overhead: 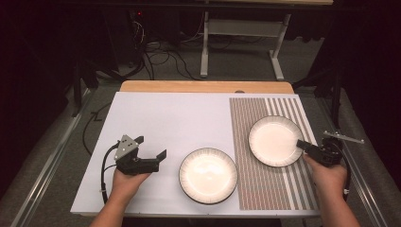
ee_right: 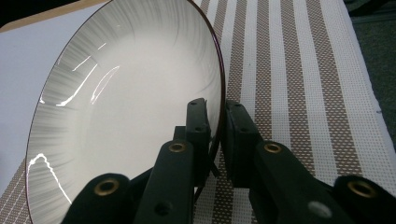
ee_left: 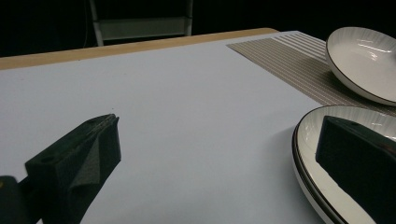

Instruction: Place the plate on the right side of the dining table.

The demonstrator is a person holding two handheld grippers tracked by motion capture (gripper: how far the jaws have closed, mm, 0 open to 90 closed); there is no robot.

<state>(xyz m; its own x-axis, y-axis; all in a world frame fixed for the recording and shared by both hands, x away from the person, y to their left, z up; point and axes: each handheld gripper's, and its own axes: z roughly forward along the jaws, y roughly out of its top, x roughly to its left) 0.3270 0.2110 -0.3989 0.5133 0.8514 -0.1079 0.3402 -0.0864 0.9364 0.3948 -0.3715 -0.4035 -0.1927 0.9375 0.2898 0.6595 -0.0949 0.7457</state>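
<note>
Two white plates with dark rims are on the table. One plate (overhead: 208, 175) rests on the pale sheet near the front. The other plate (overhead: 275, 140) (ee_right: 126, 112) is over the striped mat (overhead: 265, 189), tilted, with my right gripper (overhead: 302, 144) (ee_right: 215, 116) shut on its right rim, one jaw inside and one outside. My left gripper (overhead: 152, 148) stands open above the sheet, just left of the front plate (ee_left: 322, 154); its jaws are wide apart with nothing between them.
The striped mat (ee_right: 299, 70) covers the right part of the table. A wooden edge (overhead: 203, 86) runs along the far side. Beyond it are a white stand (overhead: 241, 28) and cables on the floor.
</note>
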